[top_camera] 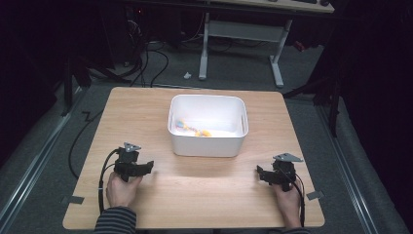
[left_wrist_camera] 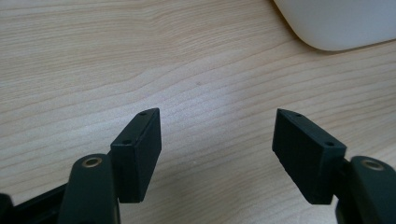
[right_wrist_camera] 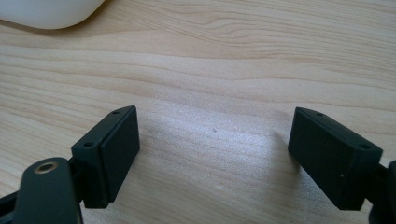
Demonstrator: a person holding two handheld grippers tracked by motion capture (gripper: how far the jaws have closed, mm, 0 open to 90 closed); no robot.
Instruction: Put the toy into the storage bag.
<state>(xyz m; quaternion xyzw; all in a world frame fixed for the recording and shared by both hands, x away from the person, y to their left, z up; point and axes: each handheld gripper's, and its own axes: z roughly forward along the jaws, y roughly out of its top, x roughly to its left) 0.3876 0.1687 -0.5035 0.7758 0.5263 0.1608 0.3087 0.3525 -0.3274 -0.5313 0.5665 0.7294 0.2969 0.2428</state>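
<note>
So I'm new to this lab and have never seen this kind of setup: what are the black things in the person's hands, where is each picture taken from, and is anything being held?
Those are hand-held two-jaw grippers, one in each of the person's hands. The high view looks down on a wooden table: the left gripper sits near the left side, the right gripper near the right. Between and beyond them stands a white bin with small colourful items inside, too small to identify. The other two pictures come from cameras riding on each gripper, looking along its black jaws. In the left gripper view and the right gripper view the jaws stand apart over bare wood, with a corner of the bin beyond. Nothing is held.
</note>
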